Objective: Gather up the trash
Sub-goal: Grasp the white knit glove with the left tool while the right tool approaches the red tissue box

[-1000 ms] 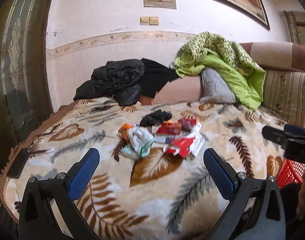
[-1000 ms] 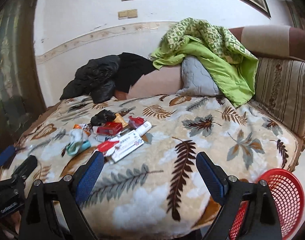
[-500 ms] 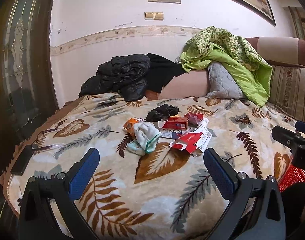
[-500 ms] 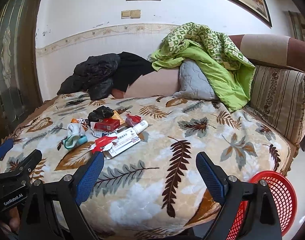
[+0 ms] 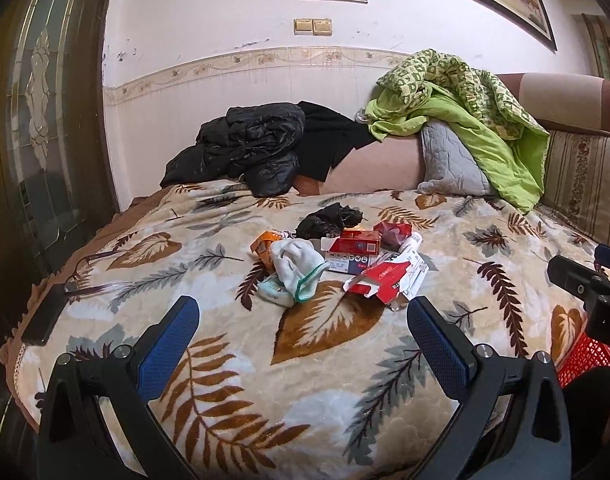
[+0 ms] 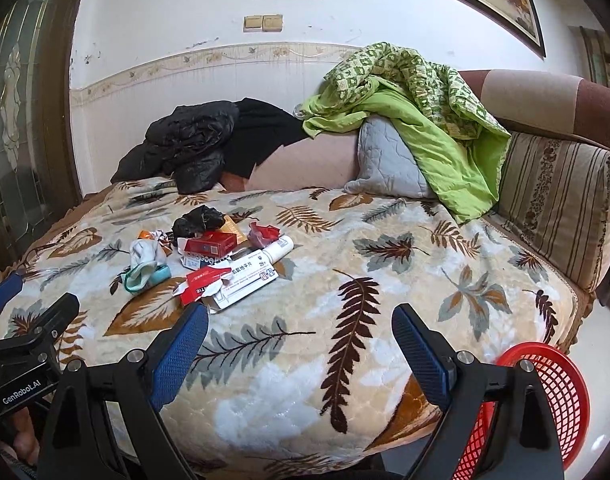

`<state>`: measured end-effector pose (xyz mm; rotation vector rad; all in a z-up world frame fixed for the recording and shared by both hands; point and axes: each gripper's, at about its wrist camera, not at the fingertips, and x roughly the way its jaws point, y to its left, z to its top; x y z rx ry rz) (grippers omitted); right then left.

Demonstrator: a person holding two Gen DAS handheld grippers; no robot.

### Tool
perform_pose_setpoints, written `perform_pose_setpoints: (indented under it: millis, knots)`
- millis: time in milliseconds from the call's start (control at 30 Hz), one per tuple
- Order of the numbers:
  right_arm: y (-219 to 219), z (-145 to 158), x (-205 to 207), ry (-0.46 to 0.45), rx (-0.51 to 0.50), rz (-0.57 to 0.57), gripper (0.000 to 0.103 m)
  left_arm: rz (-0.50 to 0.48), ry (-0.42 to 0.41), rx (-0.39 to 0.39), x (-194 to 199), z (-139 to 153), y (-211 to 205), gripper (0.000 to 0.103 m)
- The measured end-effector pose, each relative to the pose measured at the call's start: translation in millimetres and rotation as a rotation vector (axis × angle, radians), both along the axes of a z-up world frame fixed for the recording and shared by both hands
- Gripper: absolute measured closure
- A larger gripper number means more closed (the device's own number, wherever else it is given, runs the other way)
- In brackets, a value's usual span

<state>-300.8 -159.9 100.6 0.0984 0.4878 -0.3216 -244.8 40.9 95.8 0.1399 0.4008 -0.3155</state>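
Trash pile (image 5: 337, 256) overlaps confusingly; red basket (image 6: 553, 400) is half-hidden behind the spread, empty right hand-held gripper (image 6: 301, 344); left hand-held gripper (image 5: 303, 334) likewise spread.

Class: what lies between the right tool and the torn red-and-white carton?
Only bare leaf-print blanket lies between the right tool and the torn red-and-white carton, as the right wrist view shows.

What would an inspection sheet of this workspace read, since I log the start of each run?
Surface: leaf-print blanket covering the bed.
Job's things: torn red-and-white medicine box, red carton, black bag, white sock, clustered mid-bed; red mesh basket on the floor, right.
Clutter: eyeglasses, phone.
Grippers: left gripper and right gripper open, holding nothing.
Cables: nothing seen.
Surroundings: black jacket, green quilt, grey pillow.
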Motion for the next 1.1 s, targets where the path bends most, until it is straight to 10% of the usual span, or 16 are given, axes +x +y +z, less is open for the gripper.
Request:
perform_pose_setpoints:
  millis: [867,1100]
  knots:
    - [-1,0,0,0.004,0.015,0.009,0.008,-0.004,0.011,-0.006,1,1,0,0.0]
    - [-17,-10,9,0.055,0.131,0.067,0.031,-0.007,0.187,-0.063,34,-7,6,0.0]
